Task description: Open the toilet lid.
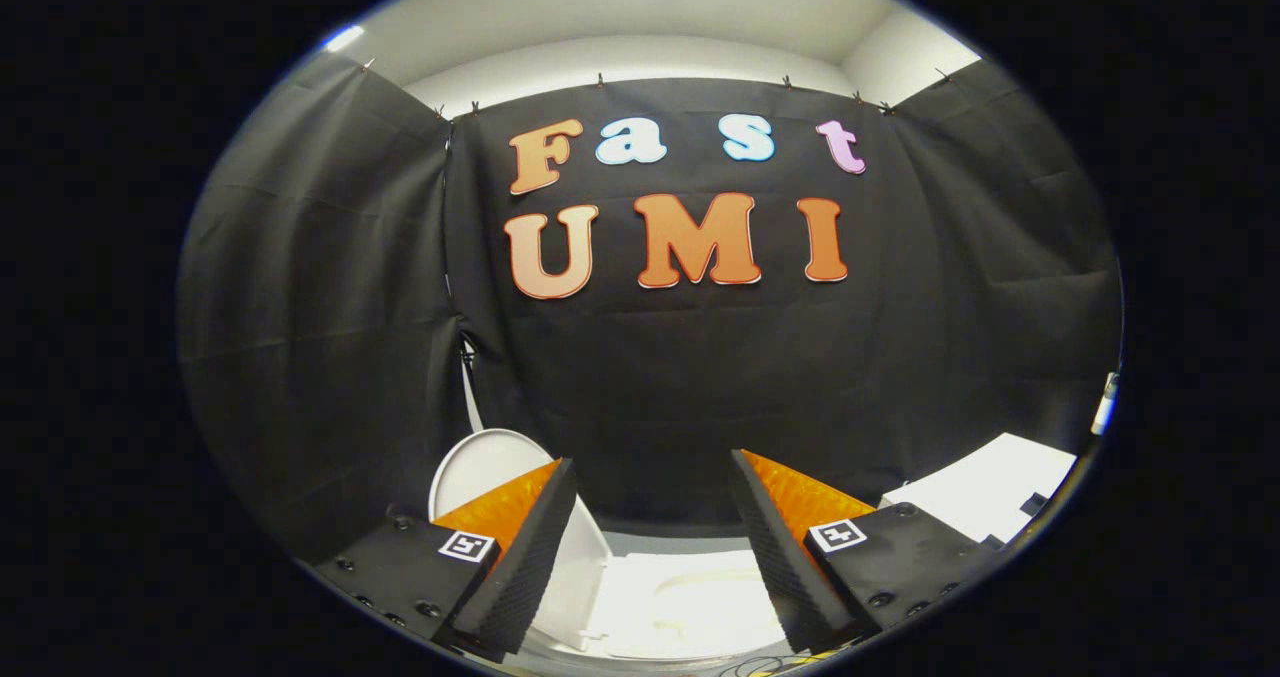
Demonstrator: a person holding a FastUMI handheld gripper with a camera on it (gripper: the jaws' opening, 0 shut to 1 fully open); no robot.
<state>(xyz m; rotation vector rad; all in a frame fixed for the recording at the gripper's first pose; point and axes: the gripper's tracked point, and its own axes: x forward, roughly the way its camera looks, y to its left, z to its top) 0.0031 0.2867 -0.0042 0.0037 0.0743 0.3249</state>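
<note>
Spread wide, both fingers [540,547] of the gripper [655,552], holding nothing, with open air between them. Just beyond and below the tips, the toilet [700,597]: a pale seat ring and bowl, washed out by glare so that detail is hard to read. Beside the left finger and partly hidden behind it, the toilet lid [480,467], a white rounded panel standing up and leaning back toward the black cloth wall [680,377] (whether fully upright or a little tilted cannot be told). Touching neither finger, as far as can be seen. Judged from how it stands: raised already, seat uncovered, so the opening looks done or all but done; left, at most, a check that it rests steadily and a drawing clear. Farther out to the right, a white box-like block [990,492] against the cloth. Higher, past the cloth's top edge, a plain pale wall [640,17].
</note>
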